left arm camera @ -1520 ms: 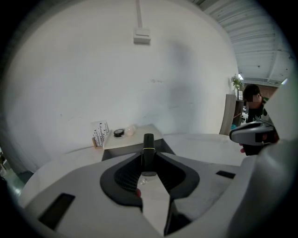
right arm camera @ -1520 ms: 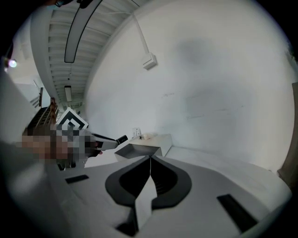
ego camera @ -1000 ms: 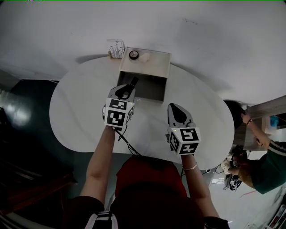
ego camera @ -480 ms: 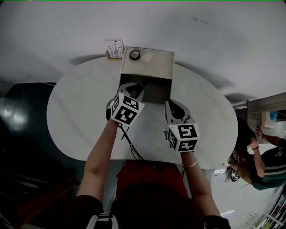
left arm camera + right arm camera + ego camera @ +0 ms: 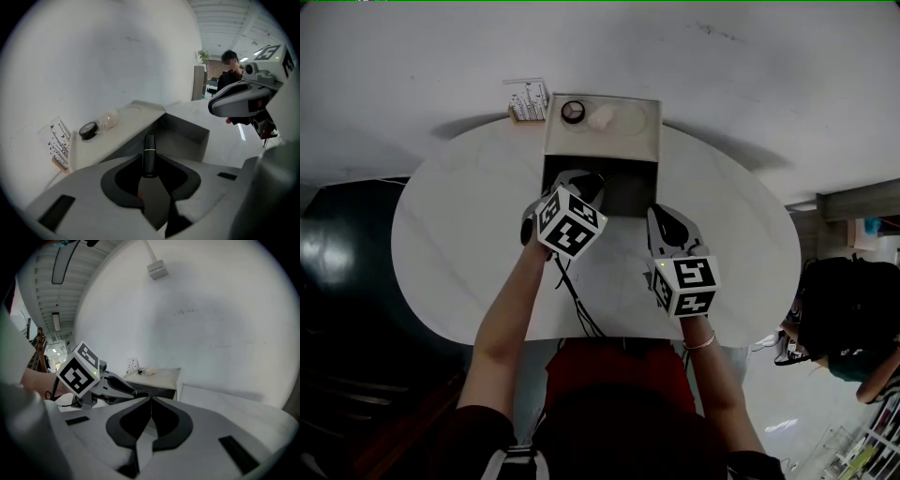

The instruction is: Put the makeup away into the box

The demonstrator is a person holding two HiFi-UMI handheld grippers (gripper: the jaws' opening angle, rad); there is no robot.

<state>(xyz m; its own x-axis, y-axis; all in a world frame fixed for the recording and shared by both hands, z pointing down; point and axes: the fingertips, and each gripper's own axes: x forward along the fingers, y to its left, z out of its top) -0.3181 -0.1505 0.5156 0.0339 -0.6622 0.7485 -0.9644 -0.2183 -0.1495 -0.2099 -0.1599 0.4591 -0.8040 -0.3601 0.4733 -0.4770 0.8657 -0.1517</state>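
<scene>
My left gripper is shut on a slim black lipstick tube with a thin pale band, which sticks out upright past the jaws. In the head view the left gripper hangs at the near-left edge of the grey box's open compartment. The compartment wall lies just beyond the tube. My right gripper rests to the right, just in front of the box, its jaws shut with nothing between them.
On the box's flat top lie a round black compact and a clear rounded item. A small printed card stand stands left of the box. The white oval table ends near me. A person stands far right.
The left gripper moved forward and down to the box's opening and rolled, tube still held. The right gripper came closer to the box. The person at the right moved off.
</scene>
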